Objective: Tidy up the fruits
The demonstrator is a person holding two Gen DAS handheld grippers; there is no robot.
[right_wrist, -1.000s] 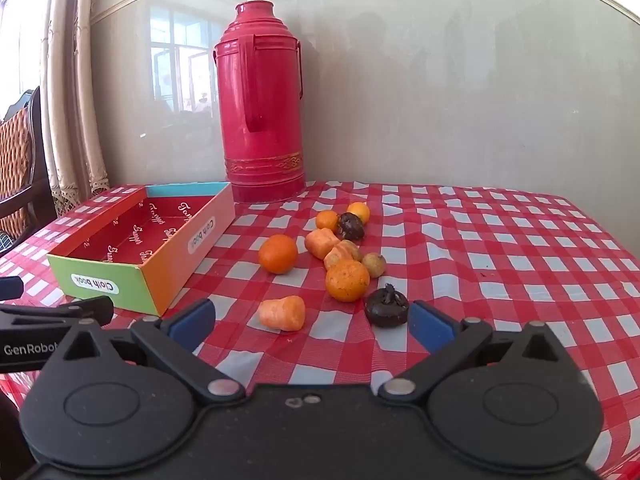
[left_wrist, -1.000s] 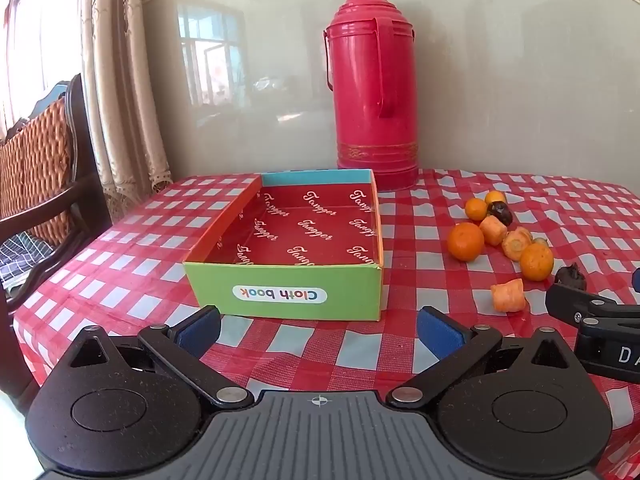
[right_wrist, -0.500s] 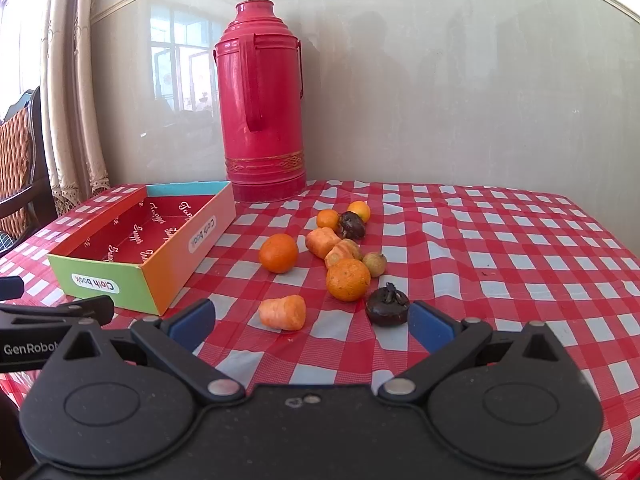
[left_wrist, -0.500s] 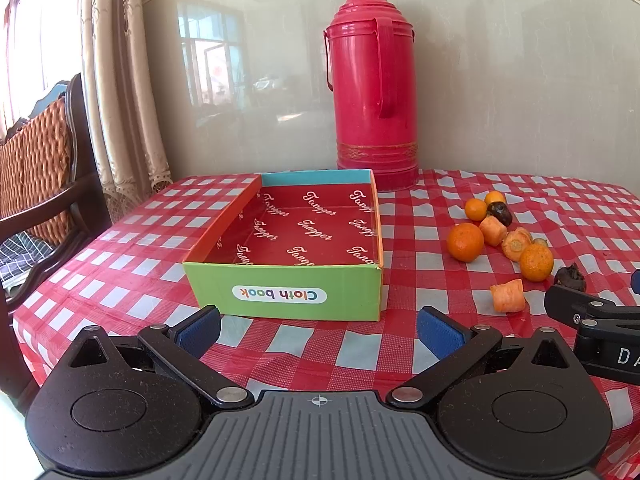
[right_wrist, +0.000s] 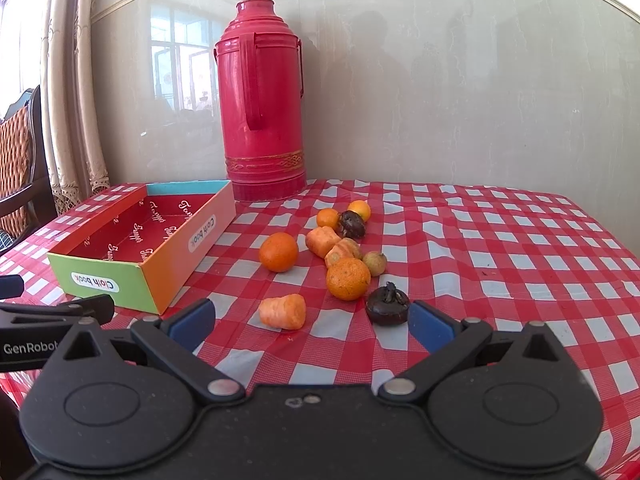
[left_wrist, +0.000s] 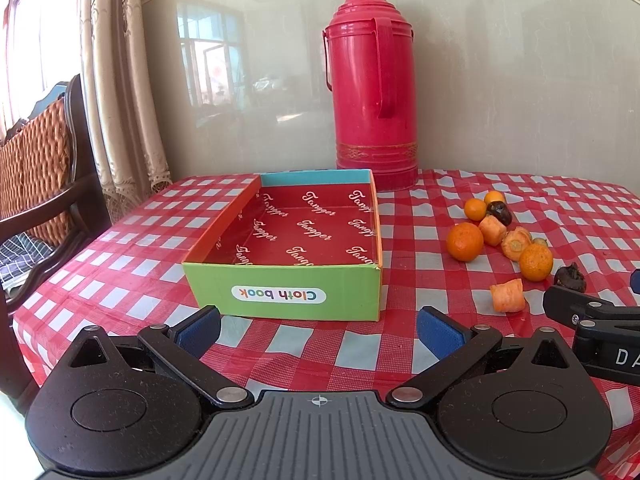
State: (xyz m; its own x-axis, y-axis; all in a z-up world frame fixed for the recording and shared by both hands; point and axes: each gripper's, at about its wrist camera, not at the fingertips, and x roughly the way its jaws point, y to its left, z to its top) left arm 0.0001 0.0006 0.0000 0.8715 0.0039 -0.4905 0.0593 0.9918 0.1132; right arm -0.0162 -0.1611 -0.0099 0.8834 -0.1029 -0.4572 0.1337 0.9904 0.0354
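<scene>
- Comparing with the frames from a second ago, we are seeing almost no change: both views are holding the same framing, with only a slight drift in the right wrist view.
- Left claw (left_wrist: 318,326) is hanging spread, nothing between its blue pads, facing the green front wall of the Cloth book box (left_wrist: 280,294). The box is sitting empty on the table (left_wrist: 120,264).
- Right claw (right_wrist: 312,318) is likewise spread and empty, low over the checked cloth, pointing at the fruit cluster.
- The carrot piece (right_wrist: 282,311) and the dark mangosteen (right_wrist: 387,306) are lying nearest the right claw, the mangosteen just beside its right pad. Behind them: two larger oranges (right_wrist: 278,252) (right_wrist: 348,279), more carrot pieces, a small greenish fruit and two small oranges.
- All produce is lying right of the box, none inside. The red thermos (right_wrist: 260,100) is standing behind.
- We are judging the sorting as not yet begun; the right claw seems placed for a first pick.
</scene>
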